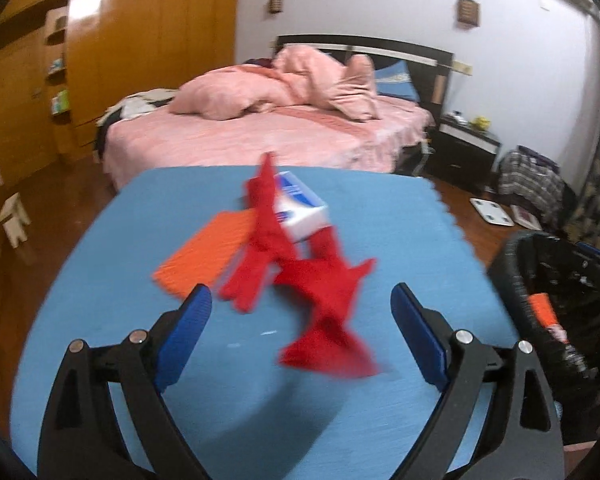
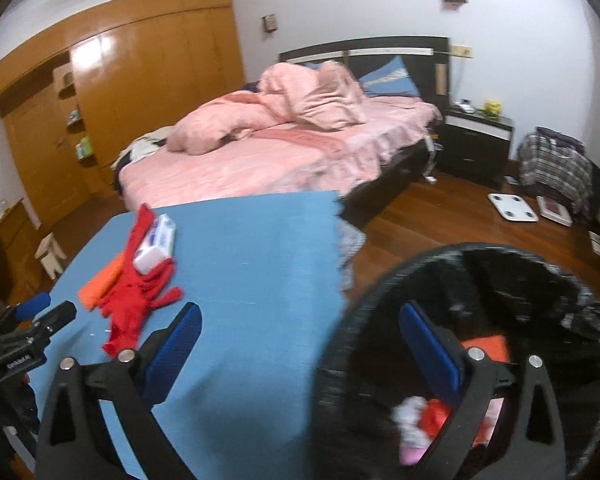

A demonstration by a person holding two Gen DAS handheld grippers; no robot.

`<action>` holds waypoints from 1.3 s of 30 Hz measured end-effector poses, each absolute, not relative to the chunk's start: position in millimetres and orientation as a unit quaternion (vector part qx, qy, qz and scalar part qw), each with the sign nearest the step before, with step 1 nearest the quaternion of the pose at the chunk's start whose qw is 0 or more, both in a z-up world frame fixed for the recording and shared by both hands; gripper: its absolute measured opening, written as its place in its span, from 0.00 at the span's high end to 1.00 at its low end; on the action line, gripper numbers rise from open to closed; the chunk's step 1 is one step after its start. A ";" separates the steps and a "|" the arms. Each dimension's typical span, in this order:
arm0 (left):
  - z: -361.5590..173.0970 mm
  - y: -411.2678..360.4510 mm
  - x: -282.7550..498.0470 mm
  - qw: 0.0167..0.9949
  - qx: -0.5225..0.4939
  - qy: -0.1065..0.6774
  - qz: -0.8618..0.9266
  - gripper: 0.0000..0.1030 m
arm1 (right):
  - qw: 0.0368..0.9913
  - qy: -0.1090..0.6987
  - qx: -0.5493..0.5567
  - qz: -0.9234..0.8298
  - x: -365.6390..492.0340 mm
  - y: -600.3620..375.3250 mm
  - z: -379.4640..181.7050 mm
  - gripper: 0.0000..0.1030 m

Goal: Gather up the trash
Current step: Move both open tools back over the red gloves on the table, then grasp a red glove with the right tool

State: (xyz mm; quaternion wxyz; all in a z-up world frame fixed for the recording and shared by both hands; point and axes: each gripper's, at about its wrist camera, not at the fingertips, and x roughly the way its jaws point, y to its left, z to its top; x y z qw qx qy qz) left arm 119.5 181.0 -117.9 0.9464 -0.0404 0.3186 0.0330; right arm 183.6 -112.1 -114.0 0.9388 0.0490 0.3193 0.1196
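Note:
On the blue table (image 1: 100,320) lies a heap of red scraps (image 1: 300,280), an orange sheet (image 1: 208,252) and a white-and-blue carton (image 1: 300,208). My left gripper (image 1: 300,304) hangs open just before the red scraps, and nothing is pressed between its pads. A black-lined bin (image 1: 512,264) stands right of the table. In the right wrist view my right gripper (image 2: 300,320) is open and empty, straddling the table edge (image 2: 336,264) and the bin rim (image 2: 480,250). Orange, white and pink trash (image 2: 420,420) lies in the bin. The red scraps (image 2: 132,304), the carton (image 2: 156,244) and the left gripper (image 2: 50,309) show at left.
Behind the table stands a pink bed (image 1: 260,132) with a dark nightstand (image 2: 476,140) beside it. A wooden wardrobe (image 2: 140,80) fills the left wall. A small stool (image 2: 50,256), a white scale (image 2: 512,206) and a heap of clothes (image 2: 556,164) sit on the wooden floor.

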 end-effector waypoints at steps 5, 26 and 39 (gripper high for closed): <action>-129.5 221.5 117.2 0.941 -0.045 0.327 0.069 0.14 | 0.931 0.329 0.045 0.150 195.6 -61.4 -124.6 0.06; -169.6 280.7 121.5 0.921 -0.087 0.364 0.107 0.15 | 0.907 0.366 -0.011 0.208 216.4 62.6 -174.0 0.06; -178.6 287.9 126.3 0.910 -0.107 0.385 0.108 0.19 | 0.874 0.413 -0.039 0.253 205.9 77.8 -191.6 0.40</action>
